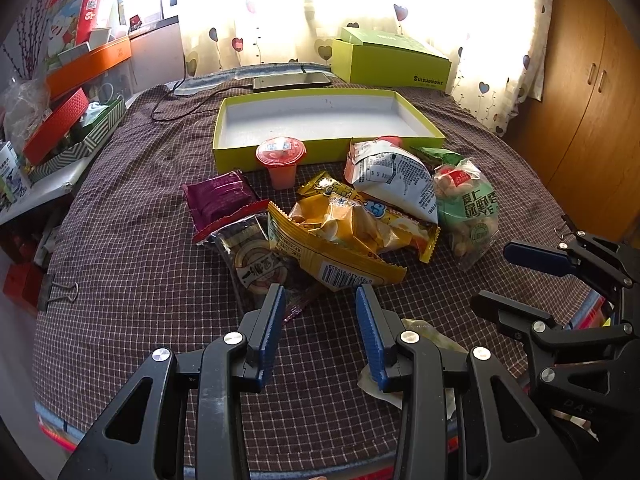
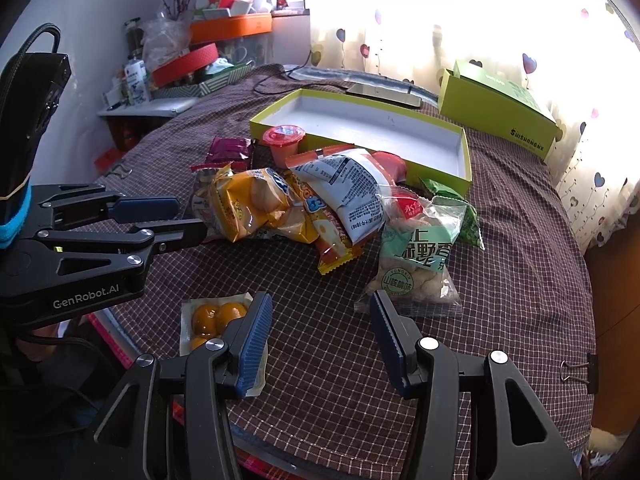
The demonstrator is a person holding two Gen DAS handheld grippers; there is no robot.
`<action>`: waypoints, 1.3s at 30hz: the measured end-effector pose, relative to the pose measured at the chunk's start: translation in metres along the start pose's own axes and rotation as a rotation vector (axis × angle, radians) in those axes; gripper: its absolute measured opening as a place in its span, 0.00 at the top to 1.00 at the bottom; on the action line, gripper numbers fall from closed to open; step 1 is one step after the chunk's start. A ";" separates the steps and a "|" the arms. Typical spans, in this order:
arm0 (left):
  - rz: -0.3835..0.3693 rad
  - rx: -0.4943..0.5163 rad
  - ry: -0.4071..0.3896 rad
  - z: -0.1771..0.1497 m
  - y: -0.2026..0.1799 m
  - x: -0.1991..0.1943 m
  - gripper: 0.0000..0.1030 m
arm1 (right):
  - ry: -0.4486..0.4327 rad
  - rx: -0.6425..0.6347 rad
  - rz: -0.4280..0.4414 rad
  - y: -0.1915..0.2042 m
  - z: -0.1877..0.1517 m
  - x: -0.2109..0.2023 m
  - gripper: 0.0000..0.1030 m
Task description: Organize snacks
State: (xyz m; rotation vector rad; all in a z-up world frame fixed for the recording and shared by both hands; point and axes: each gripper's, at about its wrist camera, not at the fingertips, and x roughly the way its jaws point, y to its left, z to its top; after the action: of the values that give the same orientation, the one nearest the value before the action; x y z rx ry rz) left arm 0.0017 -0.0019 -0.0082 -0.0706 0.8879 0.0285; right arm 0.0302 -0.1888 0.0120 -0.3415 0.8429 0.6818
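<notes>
The tablecloth is dark purple-brown with a thin white grid check. At 12 o'clock the shallow box is lime green outside, white inside. The jelly cup has a red lid over a pink body. Yellow-orange snack bag dead center, magenta pack at 10, mint-green bag at 3. Curtain is cream with hearts.

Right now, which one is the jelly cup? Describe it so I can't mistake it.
Find the shallow yellow-green tray lying open on the checked cloth. Against its near wall, towards the left, stands the jelly cup. It is the only rigid upright item, pink with a round red foil lid; everything nearby is a flat or crumpled packet.
</notes>
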 end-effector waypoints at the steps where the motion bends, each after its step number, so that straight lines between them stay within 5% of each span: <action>1: -0.001 0.000 0.000 0.000 0.000 0.000 0.63 | 0.000 0.000 0.000 0.000 0.000 0.000 0.51; 39: -0.029 -0.015 0.031 0.000 0.002 0.004 0.63 | -0.004 -0.005 0.009 0.001 0.002 0.000 0.51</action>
State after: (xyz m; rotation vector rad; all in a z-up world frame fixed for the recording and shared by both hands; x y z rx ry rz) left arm 0.0038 -0.0002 -0.0115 -0.0985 0.9180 0.0074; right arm 0.0303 -0.1870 0.0136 -0.3408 0.8395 0.6925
